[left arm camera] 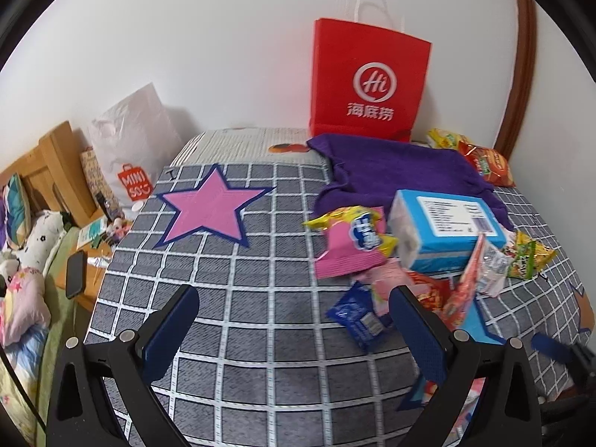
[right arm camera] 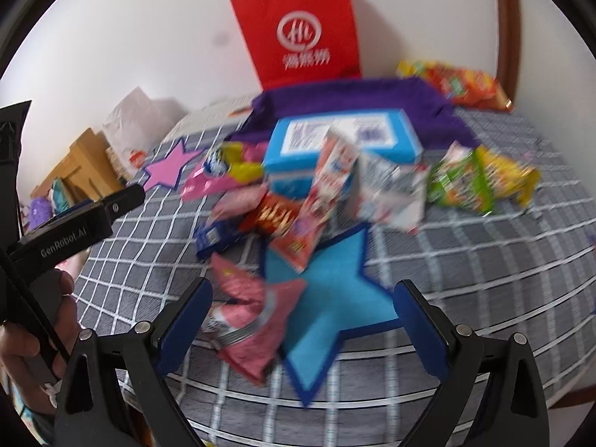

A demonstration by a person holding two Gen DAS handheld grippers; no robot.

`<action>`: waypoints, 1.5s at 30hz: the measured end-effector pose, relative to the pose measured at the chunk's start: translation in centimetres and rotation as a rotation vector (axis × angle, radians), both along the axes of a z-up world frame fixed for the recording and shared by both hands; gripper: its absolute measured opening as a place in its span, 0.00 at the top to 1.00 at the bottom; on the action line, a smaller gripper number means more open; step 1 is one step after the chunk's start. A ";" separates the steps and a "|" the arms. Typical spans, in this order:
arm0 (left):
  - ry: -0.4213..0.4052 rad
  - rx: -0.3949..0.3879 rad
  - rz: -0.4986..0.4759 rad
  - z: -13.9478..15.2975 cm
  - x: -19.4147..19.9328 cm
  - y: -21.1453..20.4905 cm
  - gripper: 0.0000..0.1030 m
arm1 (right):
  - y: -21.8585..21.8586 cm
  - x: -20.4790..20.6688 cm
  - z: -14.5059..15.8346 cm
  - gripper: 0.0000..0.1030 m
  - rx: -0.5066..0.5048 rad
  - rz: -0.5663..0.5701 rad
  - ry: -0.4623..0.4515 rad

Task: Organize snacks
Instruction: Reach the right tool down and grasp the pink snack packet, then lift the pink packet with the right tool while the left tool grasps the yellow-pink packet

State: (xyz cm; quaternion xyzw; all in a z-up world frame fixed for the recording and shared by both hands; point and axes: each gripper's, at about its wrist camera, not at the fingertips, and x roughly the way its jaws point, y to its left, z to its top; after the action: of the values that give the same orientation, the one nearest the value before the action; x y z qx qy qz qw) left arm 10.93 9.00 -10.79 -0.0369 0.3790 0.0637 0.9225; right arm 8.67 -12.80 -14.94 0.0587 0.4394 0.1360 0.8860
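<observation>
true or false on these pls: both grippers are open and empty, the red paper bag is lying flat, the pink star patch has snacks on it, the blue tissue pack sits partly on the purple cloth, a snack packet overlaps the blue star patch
1. Both grippers are open and empty. True: the left gripper and right gripper stand wide with nothing clamped.
2. The red paper bag is lying flat. False: it stands upright against the wall.
3. The pink star patch has snacks on it. False: it is bare; the snacks lie off to its side.
4. The blue tissue pack sits partly on the purple cloth. True.
5. A snack packet overlaps the blue star patch. True: the pink snack packet covers one edge of it.
</observation>
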 end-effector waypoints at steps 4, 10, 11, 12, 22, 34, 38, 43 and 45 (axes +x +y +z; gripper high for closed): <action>0.012 -0.028 0.012 -0.8 0.2 1.4 0.01 | 1.7 1.0 -2.1 0.09 -0.007 0.015 0.075; 0.030 -0.049 0.012 -2.0 0.6 2.4 0.01 | 3.0 1.8 -4.3 0.16 0.039 0.054 0.160; 0.033 -0.052 0.011 -2.1 0.7 2.5 0.01 | 3.1 1.9 -4.6 0.22 0.047 0.062 0.169; 0.036 -0.056 0.011 -2.2 0.8 2.6 0.01 | 3.2 1.9 -4.7 0.33 0.064 0.079 0.166; 0.053 -0.084 -0.027 -2.7 2.3 1.9 0.02 | 0.4 0.8 -1.0 0.55 -0.039 0.057 -0.002; 0.068 -0.115 -0.089 -2.3 7.2 -1.5 0.02 | -8.0 3.8 -3.6 0.55 -0.156 -0.151 -0.029; 0.088 -0.116 -0.084 -2.8 9.3 -2.3 0.02 | -8.7 4.0 -4.1 0.55 -0.112 -0.136 -0.067; 0.114 -0.109 -0.070 -3.7 11.5 -2.9 0.02 | -8.3 4.2 -4.2 0.55 -0.135 -0.103 -0.091; 0.132 -0.104 -0.066 -4.2 12.3 -3.1 0.12 | -8.3 4.3 -4.2 0.55 -0.129 -0.097 -0.090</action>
State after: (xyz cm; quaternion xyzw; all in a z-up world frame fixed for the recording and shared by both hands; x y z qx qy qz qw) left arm 23.19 5.92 -15.02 -0.0679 0.4426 0.0160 0.8940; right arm 12.94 -21.13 -19.12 0.0164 0.4034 0.0670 0.9124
